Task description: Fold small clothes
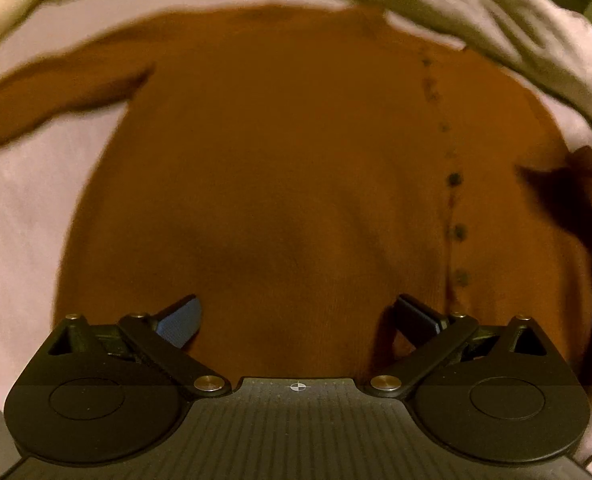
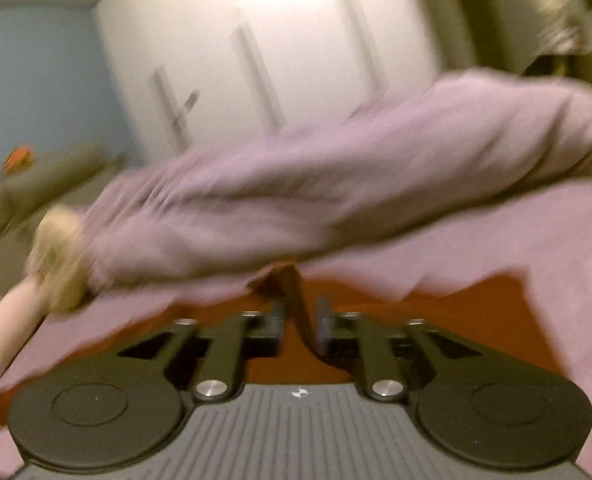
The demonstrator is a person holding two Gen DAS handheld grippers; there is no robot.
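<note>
A small rust-orange cardigan (image 1: 288,152) with a row of dark buttons (image 1: 454,179) lies spread flat on a pink bedsheet (image 1: 20,216), one sleeve stretched out to the left. My left gripper (image 1: 296,316) is open and empty just above its near hem. My right gripper (image 2: 300,316) is shut on a fold of the orange cardigan (image 2: 286,280) and holds that piece up off the bed. The right wrist view is blurred. A dark shape (image 1: 576,196) at the cardigan's right edge is blurred; I cannot tell what it is.
A bunched pink blanket (image 2: 336,184) lies along the far side of the bed, also seen in the left wrist view (image 1: 496,12). A pale yellow soft item (image 2: 62,256) lies at its left end. White wardrobe doors (image 2: 256,48) stand behind.
</note>
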